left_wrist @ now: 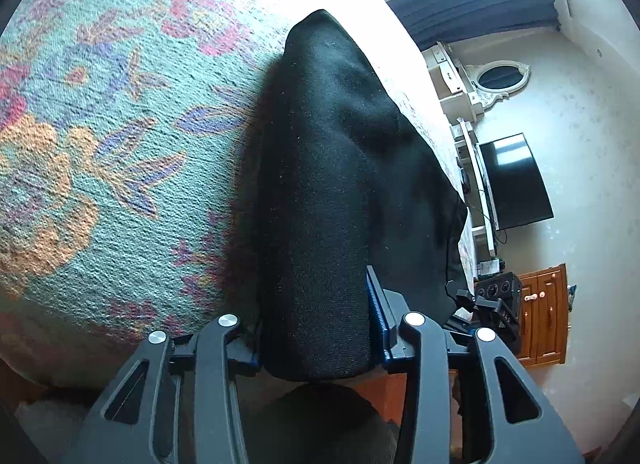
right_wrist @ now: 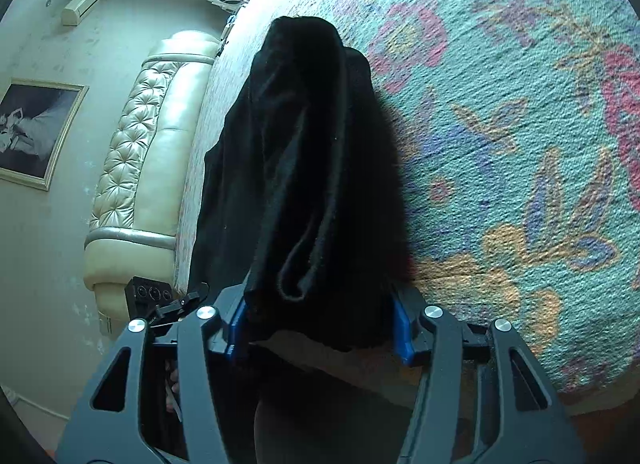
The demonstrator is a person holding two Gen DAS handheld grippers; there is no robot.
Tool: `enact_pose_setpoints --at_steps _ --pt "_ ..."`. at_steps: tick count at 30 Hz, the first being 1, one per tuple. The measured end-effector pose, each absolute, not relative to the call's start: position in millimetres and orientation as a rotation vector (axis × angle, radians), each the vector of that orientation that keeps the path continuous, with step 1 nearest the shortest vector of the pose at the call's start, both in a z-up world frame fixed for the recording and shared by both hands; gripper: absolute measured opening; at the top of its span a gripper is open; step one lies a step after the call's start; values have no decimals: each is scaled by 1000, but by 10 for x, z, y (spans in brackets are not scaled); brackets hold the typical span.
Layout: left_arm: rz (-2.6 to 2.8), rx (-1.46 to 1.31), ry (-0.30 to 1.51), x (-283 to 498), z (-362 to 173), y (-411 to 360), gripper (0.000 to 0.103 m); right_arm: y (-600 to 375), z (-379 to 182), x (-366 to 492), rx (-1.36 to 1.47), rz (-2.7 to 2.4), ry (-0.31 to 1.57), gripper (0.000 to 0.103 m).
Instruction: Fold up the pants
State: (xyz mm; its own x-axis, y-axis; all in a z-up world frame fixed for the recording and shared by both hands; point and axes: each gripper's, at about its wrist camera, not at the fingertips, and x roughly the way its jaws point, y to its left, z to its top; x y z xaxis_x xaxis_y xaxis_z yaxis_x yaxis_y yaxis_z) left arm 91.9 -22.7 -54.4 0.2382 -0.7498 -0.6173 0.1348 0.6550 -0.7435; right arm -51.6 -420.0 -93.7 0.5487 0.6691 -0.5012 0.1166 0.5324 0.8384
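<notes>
The black pants [left_wrist: 332, 183] lie on a floral bedspread [left_wrist: 100, 123] and stretch away from me in both views. In the left wrist view my left gripper [left_wrist: 316, 340] is shut on the near end of the pants, the cloth bunched between its blue-padded fingers [left_wrist: 378, 328]. In the right wrist view my right gripper [right_wrist: 320, 328] is shut on the other near corner of the pants [right_wrist: 304, 167], where folded layers and a hem show. The fabric hides the fingertips of both grippers.
The teal floral bedspread [right_wrist: 500, 143] covers the bed. A cream tufted headboard [right_wrist: 136, 167] and a framed picture [right_wrist: 36, 131] show in the right wrist view. A TV [left_wrist: 514, 179], white furniture and a wooden cabinet [left_wrist: 544, 316] stand beyond the bed's edge.
</notes>
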Motion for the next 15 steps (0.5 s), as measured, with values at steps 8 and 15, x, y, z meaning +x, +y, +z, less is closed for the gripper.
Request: enact_pose_setpoints --at_steps 8,15 --pt "-632 -672 1172 852 -345 18 53 -4437 -889 -585 1029 425 905 83" --pt "-684 -704 1123 1253 -326 120 65 -4557 -928 -301 1072 443 884 84"
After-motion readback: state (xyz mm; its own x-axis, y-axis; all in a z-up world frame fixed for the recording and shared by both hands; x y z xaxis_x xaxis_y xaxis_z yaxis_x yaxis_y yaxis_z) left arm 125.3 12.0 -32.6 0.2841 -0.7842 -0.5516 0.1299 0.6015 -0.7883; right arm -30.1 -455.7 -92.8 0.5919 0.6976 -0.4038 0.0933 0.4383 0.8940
